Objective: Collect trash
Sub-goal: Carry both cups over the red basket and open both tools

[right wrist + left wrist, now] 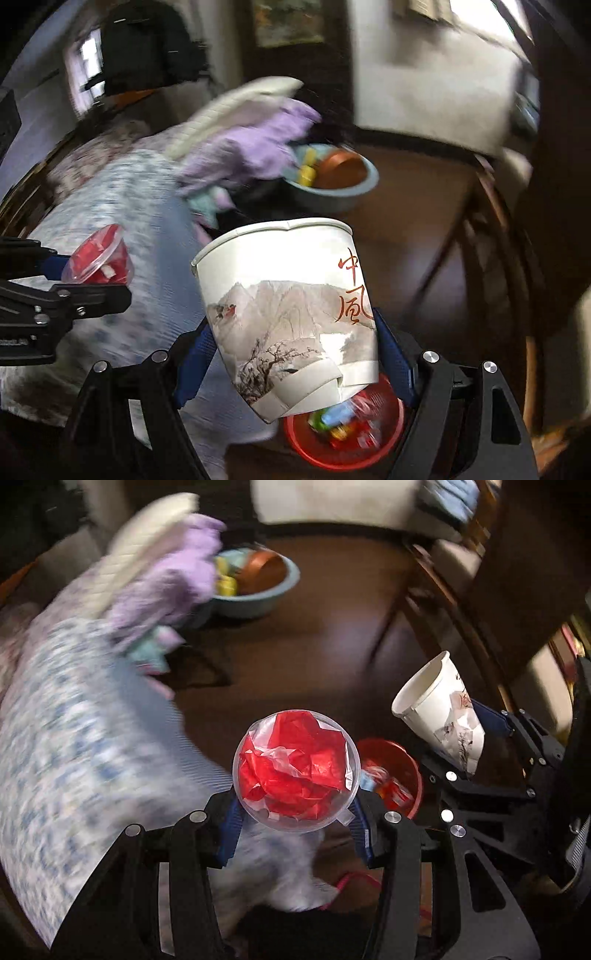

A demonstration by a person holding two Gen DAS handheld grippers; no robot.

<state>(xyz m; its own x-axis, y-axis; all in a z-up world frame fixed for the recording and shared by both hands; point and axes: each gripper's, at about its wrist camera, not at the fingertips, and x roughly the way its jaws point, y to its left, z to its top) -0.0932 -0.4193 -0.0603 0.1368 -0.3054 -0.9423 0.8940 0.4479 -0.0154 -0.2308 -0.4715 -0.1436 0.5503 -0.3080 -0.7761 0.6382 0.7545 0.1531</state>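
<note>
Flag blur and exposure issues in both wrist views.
Left wrist: bedding smeared by motion blur; clear plastic cup in the left gripper stays sharp. Right wrist: paper cup in the right gripper sharp with a bright glare patch; red bin contents and room streaked; corners dark.

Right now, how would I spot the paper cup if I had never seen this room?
Start at the dark wooden floor and find the small red bin with colourful wrappers inside. Just above it, the right hand-held gripper clamps the paper cup. Unlike the clear plastic cup stuffed with red wrapping nearby, it is white, crumpled, and printed with mountains and red Chinese characters.
</note>
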